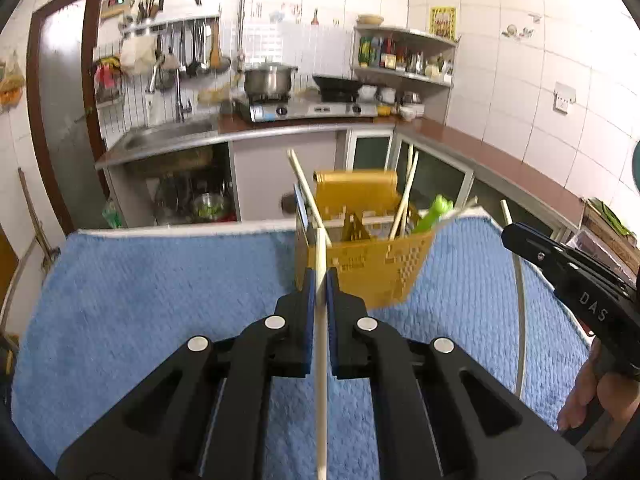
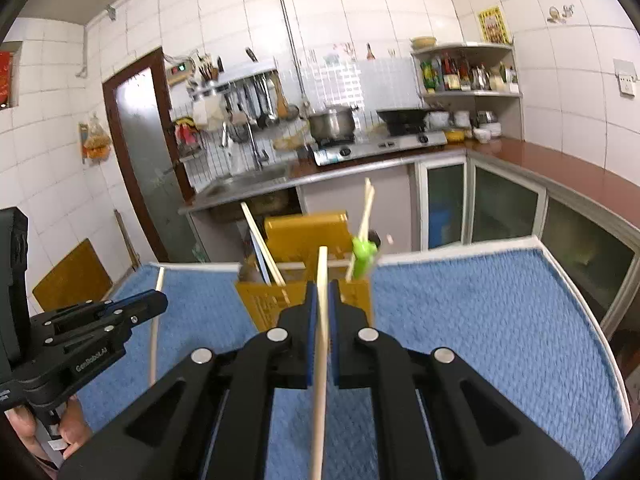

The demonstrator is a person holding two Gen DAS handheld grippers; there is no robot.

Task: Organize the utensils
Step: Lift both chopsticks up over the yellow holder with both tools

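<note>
A yellow plastic utensil basket [image 1: 380, 276] stands at the far edge of a blue towel [image 1: 160, 288]. Several pale chopsticks and a green utensil [image 1: 436, 212] lean inside it. My left gripper [image 1: 320, 280] is shut on one pale chopstick [image 1: 320, 380] that runs upright between its blue pads, just short of the basket. In the right wrist view my right gripper [image 2: 323, 292] is shut on a second chopstick [image 2: 320, 380], also facing the basket [image 2: 264, 304]. Each gripper shows in the other's view, the right gripper [image 1: 508, 236] with its chopstick [image 1: 520, 320], the left gripper [image 2: 160, 300] with its own [image 2: 154, 340].
Beyond the towel lies a kitchen counter with a sink [image 1: 168, 132], a gas stove [image 1: 308, 110], a steel pot [image 1: 270, 78] and a black wok [image 1: 336, 86]. A corner shelf [image 1: 404, 56] holds bottles. A person's hand [image 2: 40, 432] grips the left gripper's handle.
</note>
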